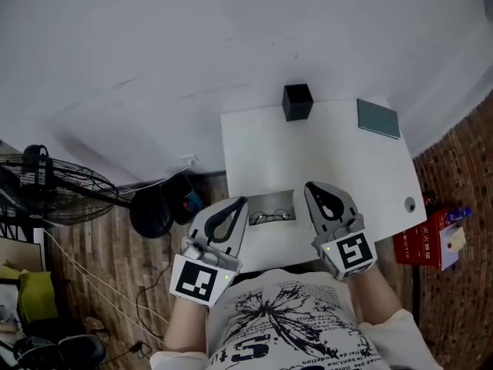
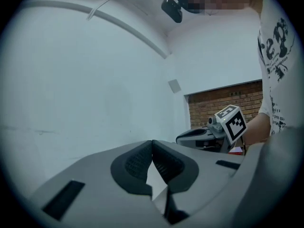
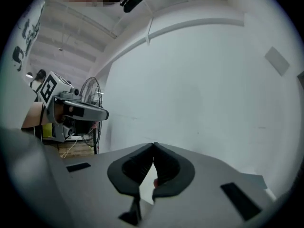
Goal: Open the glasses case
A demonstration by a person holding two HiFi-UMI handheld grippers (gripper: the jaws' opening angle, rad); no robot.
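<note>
The glasses case [image 1: 271, 204] lies open near the front edge of the white table [image 1: 339, 160], with a pair of thin-rimmed glasses [image 1: 269, 217] inside it. Both grippers are held up in front of the person's chest, on either side of the case and above it. My left gripper [image 1: 240, 201] [image 2: 152, 142] is shut, its tips touching and nothing between them. My right gripper [image 1: 310, 185] [image 3: 154, 145] is shut and empty as well. Both gripper views look level at a pale wall. Each shows the other gripper off to the side, the right gripper [image 2: 204, 136] and the left gripper [image 3: 80, 109].
A small black box [image 1: 297, 102] stands at the table's far edge and a flat grey-green pad [image 1: 378, 119] lies at its far right corner. A floor fan [image 1: 54, 187] and cables are at the left, a round black object [image 1: 150, 210] by the table, a red box [image 1: 424, 241] at the right.
</note>
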